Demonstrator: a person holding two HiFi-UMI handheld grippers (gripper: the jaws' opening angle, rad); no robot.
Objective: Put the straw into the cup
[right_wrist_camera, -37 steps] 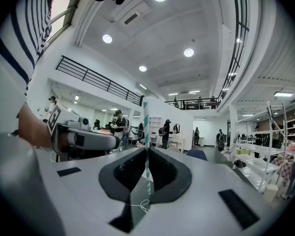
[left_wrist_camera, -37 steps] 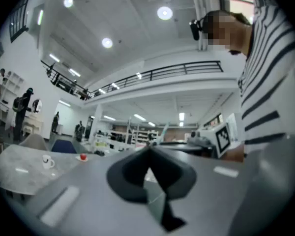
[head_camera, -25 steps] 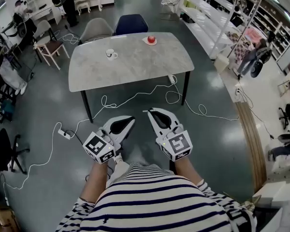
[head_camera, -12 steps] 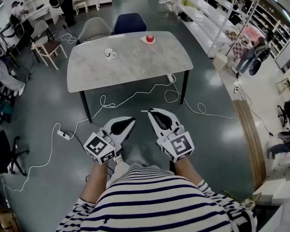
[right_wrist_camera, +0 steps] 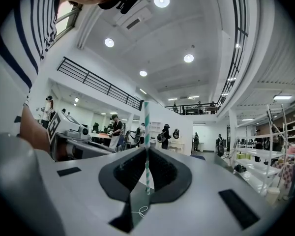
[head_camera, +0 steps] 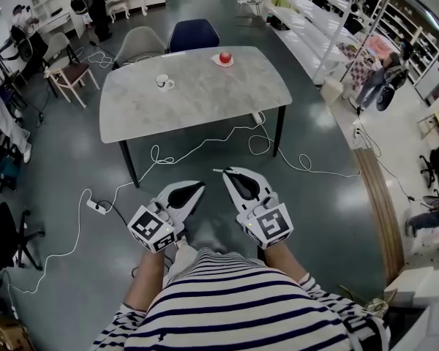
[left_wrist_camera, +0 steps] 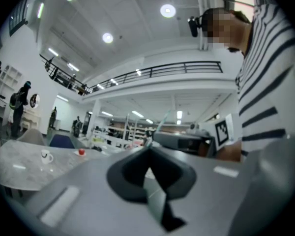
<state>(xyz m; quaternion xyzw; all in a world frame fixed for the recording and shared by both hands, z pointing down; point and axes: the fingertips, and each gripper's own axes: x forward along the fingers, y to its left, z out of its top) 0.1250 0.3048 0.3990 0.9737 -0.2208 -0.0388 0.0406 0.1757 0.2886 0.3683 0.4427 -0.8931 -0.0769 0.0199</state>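
A white cup (head_camera: 163,82) with a handle stands on the grey table (head_camera: 205,97), far ahead of both grippers; it also shows small in the left gripper view (left_wrist_camera: 47,156). My right gripper (head_camera: 227,172) is shut on a green-and-white striped straw (right_wrist_camera: 146,127), which stands upright between its jaws (right_wrist_camera: 146,150). In the head view only the straw's short end (head_camera: 217,170) pokes out to the left. My left gripper (head_camera: 198,186) is shut with nothing in it, its jaws closed together (left_wrist_camera: 148,150). Both grippers hang over the floor, short of the table.
A red fruit on a small plate (head_camera: 224,58) sits at the table's far edge. Two chairs (head_camera: 194,35) stand behind the table. White cables (head_camera: 168,156) trail across the floor between me and the table. Shelving (head_camera: 318,28) lines the right side.
Almost nothing differs. Both grippers sit a touch lower in the head view, and the right one still holds the straw.
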